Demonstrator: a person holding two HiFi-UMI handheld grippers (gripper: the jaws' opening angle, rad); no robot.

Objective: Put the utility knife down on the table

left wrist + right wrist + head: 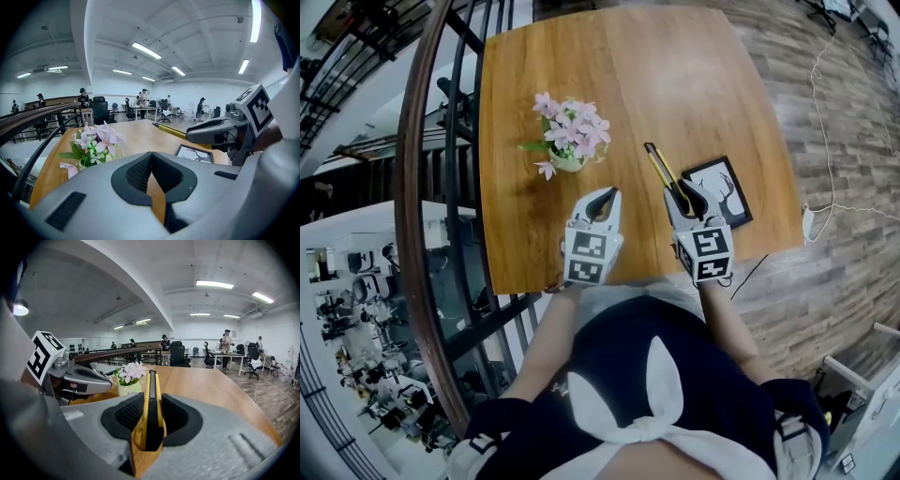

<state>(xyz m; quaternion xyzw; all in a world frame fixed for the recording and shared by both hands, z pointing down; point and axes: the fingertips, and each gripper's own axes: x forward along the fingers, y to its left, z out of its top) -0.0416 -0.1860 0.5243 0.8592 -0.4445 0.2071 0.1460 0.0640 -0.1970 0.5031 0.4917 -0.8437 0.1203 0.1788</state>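
Observation:
A yellow and black utility knife (660, 167) is clamped in my right gripper (686, 199) and sticks out ahead over the wooden table (675, 84), a little above its near right part. In the right gripper view the knife (151, 399) stands on edge between the black pads, pointing away. My left gripper (605, 199) hovers beside it on the left, jaws together with nothing in them. The left gripper view shows its own tips (151, 157) meeting, with the knife (168, 131) at the right.
A small vase of pink flowers (570, 131) stands left of centre on the table. A black-framed deer picture (727, 190) lies flat by the right edge, just right of the knife. A curved railing (422, 187) runs along the table's left side.

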